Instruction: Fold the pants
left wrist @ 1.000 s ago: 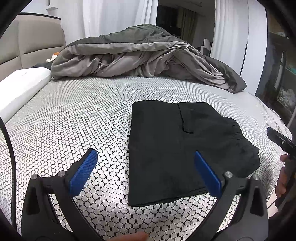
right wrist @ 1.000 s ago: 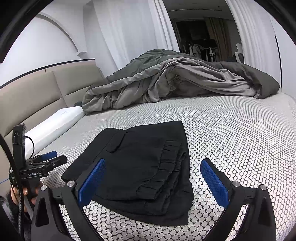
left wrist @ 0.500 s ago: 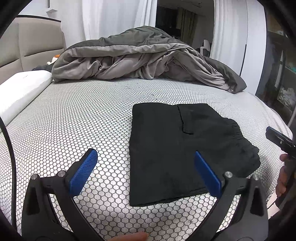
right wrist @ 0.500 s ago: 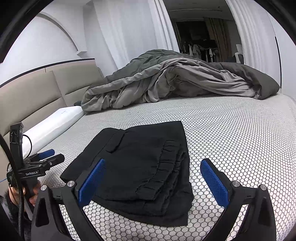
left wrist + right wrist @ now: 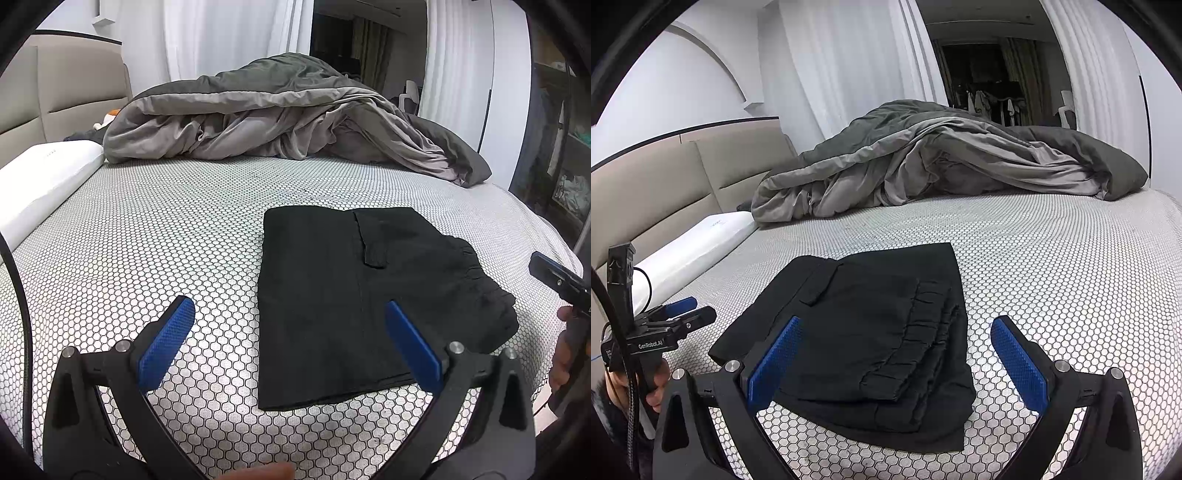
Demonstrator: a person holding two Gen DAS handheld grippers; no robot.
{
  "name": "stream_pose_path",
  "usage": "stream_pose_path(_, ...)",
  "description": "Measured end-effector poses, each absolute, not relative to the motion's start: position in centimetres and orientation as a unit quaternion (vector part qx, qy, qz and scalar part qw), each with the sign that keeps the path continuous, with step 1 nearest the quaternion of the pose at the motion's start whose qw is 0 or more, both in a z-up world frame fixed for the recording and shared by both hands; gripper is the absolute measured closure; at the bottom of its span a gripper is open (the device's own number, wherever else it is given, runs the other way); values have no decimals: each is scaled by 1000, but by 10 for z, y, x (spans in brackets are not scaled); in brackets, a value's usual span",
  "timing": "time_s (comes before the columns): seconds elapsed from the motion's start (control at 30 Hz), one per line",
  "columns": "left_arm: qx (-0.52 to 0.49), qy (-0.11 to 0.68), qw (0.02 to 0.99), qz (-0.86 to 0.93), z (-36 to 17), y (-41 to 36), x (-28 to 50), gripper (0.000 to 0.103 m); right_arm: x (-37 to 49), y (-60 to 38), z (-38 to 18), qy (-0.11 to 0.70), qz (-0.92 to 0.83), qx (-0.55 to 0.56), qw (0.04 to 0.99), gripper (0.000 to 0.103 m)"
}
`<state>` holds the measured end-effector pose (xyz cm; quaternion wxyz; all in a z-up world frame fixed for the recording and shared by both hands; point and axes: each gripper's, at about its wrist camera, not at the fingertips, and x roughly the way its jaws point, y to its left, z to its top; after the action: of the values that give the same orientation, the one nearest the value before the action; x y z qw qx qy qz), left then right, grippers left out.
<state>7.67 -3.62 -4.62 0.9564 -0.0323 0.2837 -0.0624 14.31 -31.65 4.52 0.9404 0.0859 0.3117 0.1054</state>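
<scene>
The black pants [image 5: 354, 295] lie folded into a flat rectangle on the bed, with the gathered waistband at their right end. They also show in the right wrist view [image 5: 871, 332], waistband toward the camera. My left gripper [image 5: 290, 338] is open and empty, held above the bed at the pants' near left edge. My right gripper [image 5: 895, 354] is open and empty, held just above the waistband end. Each gripper shows at the edge of the other's view, the right one [image 5: 557, 280] and the left one [image 5: 670, 317].
The bed [image 5: 147, 243] has a white sheet with a black honeycomb pattern. A heaped grey duvet [image 5: 280, 118] lies across the far side. A white pillow [image 5: 40, 181] and beige headboard [image 5: 665, 181] are at the left. The bed's right edge drops off near dark furniture [image 5: 561, 155].
Both grippers have drawn back and risen slightly from the pants. The pants have not moved.
</scene>
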Motion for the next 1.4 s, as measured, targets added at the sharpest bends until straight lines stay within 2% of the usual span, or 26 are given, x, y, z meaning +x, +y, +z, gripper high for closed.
stream_pose_path(1.4, -23, 281, 956, -81, -48, -30, 77, 1, 143, -314, 46, 309, 106, 85, 941, 0)
